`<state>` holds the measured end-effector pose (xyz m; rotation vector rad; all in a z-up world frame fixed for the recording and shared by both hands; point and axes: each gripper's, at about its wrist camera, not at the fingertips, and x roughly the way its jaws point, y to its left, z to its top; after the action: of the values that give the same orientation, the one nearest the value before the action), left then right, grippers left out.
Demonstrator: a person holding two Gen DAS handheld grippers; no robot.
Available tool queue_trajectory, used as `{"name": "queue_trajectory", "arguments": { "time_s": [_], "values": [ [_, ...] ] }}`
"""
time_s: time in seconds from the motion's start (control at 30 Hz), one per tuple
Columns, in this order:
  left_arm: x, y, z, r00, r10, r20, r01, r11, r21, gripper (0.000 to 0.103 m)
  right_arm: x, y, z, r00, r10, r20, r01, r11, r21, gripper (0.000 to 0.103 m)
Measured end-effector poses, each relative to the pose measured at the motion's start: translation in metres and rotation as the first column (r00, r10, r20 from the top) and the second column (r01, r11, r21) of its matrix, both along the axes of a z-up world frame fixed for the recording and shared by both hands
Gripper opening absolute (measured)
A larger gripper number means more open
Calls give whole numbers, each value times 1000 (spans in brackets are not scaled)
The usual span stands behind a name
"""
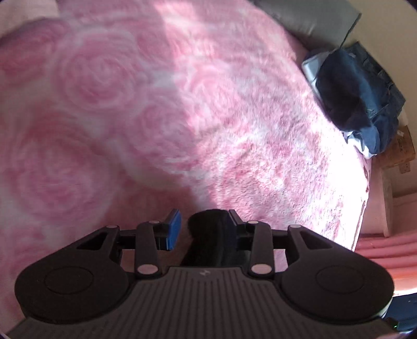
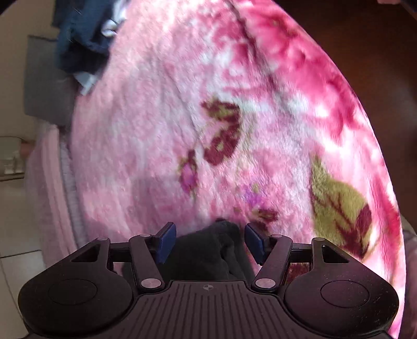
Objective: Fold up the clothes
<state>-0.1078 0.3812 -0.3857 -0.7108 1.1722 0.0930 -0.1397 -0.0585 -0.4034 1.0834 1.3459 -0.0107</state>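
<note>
Two fisheye views look down along two hand-held grippers over a bed covered by a fluffy pink blanket.

In the left wrist view, the left gripper has its jaws partly spread. A dark, fuzzy piece of clothing sits between them, lying against the finger at 3 o'clock, with a clear gap to the blue pad at 9 o'clock; it is not pinched. Ahead, from 9 to 1 o'clock, the rose-swirl blanket lies open and bare. At 2 o'clock, near the bed's edge, sits a pile of blue denim clothes, with a grey cushion beyond it at 1 o'clock. The bed's edge runs down the right side toward 4 o'clock.

In the right wrist view, the right gripper has its jaws spread wide. A dark garment lies between the blue pads, touching neither. The blanket here bears a flower and leaf print and is open from 11 to 3 o'clock. The denim pile sits at 11 o'clock by the bed's left edge, which drops to a pale floor at 8 o'clock.
</note>
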Motion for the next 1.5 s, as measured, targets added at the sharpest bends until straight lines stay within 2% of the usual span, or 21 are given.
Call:
{"name": "queue_trajectory", "arguments": {
  "time_s": [0.03,0.1,0.13,0.17,0.23,0.33,0.4,0.47,0.6,0.67,0.77,0.83,0.9,1.03,1.1,1.13,1.2,1.27,1.37,1.43,1.5],
  "values": [
    [8,-2,-6,1000,-14,-17,14,1000,-15,33,1,3,-4,1000,6,-21,-6,1000,-2,62],
    [17,-10,-12,998,-56,-37,56,998,-1,33,4,9,-8,999,19,-37,-18,1000,9,60],
    [19,-13,-14,997,-72,-38,73,997,16,31,6,10,-8,999,27,-38,-27,1000,6,50],
    [21,-16,-15,995,-88,-39,89,995,33,21,7,10,-5,998,37,-42,-37,999,-12,46],
    [12,-11,-17,1000,-23,-6,23,1000,2,17,5,11,-2,998,60,-26,-61,998,-31,36],
    [-5,-1,-20,994,99,47,-95,993,-64,15,-5,6,2,999,41,2,-41,999,-24,29],
    [-21,10,-32,972,227,62,-215,964,-160,15,-13,3,2,1000,10,14,-10,1000,-22,28],
    [-33,19,-50,945,324,48,-303,920,-248,15,-15,5,-1,1000,-13,18,14,1000,-27,27],
    [-26,22,-55,960,274,63,-249,933,-259,17,-11,6,-10,999,-25,22,25,1000,-7,31],
    [-25,20,-37,974,198,111,-173,963,-204,20,-10,3,-8,999,-6,49,6,1000,0,34],
    [-48,27,-7,978,139,153,-118,983,-140,20,-13,-7,8,991,18,130,-15,1000,-26,35],
    [-68,29,7,981,102,165,-84,990,-110,27,-18,-10,25,977,66,202,-50,995,-83,43],
    [-93,26,14,985,65,158,-49,993,-103,32,-26,-11,33,967,108,231,-91,992,-85,47],
    [-126,15,-3,994,22,110,-7,990,-143,32,-44,-3,34,958,159,240,-152,987,-50,47],
    [-132,11,-16,994,38,106,-18,984,-179,23,-49,5,31,948,187,258,-175,982,-68,47],
    [-134,10,-19,992,54,115,-32,982,-189,15,-51,8,29,941,201,271,-186,979,-77,44],
    [-138,11,-21,986,87,143,-60,980,-188,9,-53,15,25,929,235,286,-213,971,-107,8],
    [-145,11,-17,980,93,178,-68,987,-146,8,-55,17,27,919,244,309,-211,968,-135,7],
    [-150,13,-18,974,97,206,-73,990,-121,9,-60,21,28,907,260,330,-206,960,-190,4],
    [-144,4,-26,983,47,178,-37,998,-58,10,-61,26,25,900,283,332,-212,949,-235,4],
    [-137,-4,-19,986,-7,167,5,1000,12,12,-57,32,19,896,309,318,-231,938,-260,7]
  ]
}}
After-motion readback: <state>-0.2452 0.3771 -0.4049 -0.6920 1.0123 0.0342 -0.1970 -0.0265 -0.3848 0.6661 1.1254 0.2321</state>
